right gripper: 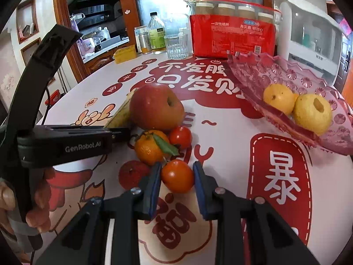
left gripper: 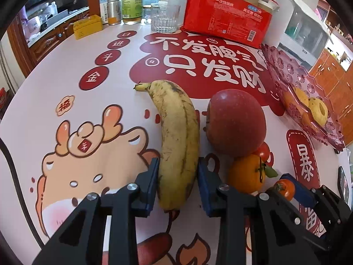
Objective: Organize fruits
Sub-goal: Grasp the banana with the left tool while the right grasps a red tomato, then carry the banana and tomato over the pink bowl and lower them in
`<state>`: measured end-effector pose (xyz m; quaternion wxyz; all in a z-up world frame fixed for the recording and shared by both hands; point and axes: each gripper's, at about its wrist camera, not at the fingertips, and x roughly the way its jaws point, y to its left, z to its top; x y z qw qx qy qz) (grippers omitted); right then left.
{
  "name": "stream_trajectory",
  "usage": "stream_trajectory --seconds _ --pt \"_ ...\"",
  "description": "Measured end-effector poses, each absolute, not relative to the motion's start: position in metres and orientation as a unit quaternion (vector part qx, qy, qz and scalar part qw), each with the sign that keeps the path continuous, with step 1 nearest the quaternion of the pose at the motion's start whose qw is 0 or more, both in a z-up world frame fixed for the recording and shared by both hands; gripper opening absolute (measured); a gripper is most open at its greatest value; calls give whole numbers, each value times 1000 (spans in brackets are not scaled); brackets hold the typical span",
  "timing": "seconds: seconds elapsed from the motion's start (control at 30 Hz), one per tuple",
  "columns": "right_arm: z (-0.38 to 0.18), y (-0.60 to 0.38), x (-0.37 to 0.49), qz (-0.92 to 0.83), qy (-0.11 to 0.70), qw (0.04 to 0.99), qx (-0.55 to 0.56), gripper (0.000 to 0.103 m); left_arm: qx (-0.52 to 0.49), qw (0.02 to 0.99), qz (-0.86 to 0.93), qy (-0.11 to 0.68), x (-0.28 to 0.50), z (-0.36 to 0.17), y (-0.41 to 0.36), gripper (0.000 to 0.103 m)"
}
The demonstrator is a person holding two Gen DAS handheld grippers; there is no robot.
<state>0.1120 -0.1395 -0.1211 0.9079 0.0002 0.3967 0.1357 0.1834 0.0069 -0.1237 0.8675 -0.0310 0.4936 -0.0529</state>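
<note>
On the table (left gripper: 66, 70), which carries a printed red-and-pink cover, the fruits lie in a loose cluster near both grippers. The left gripper (left gripper: 178, 176) is clamped on the banana (left gripper: 176, 137): its blue pads (left gripper: 152, 183) press the lower part of the fruit from both sides. The banana lies flat, stem end pointing away from the camera. Just right of it sits the apple (left gripper: 236, 123), close beside the banana. In front of the apple lies the mandarin (left gripper: 247, 174), leaf attached, touching the apple in the left view. A small tomato (right gripper: 180, 137) rests beside the mandarin, at the apple's base.

The right gripper (right gripper: 176, 176) is pinched on a second tomato (right gripper: 177, 176); both pads (right gripper: 154, 190) bear on its sides. This tomato sits just in front of the mandarin. A lychee (right gripper: 132, 174) lies to its left, just outside the left finger.

The pink tray (right gripper: 286, 119) stands at the right of the table, well apart from the cluster. It holds two yellow fruits (right gripper: 312, 113), touching each other.

At the far edge stand a red packet (left gripper: 227, 15), a glass (left gripper: 164, 19), a bottle (left gripper: 132, 2) and a yellow tin (left gripper: 87, 26). A hand (right gripper: 37, 201) grips the left gripper's handle in the right view.
</note>
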Motion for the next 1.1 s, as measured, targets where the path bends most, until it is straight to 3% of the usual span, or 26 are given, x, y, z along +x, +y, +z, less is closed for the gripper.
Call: stream_trajectory --seconds 1.1 --pt "-82 -164 91 143 366 917 67 28 -50 908 -86 408 117 -33 23 29"
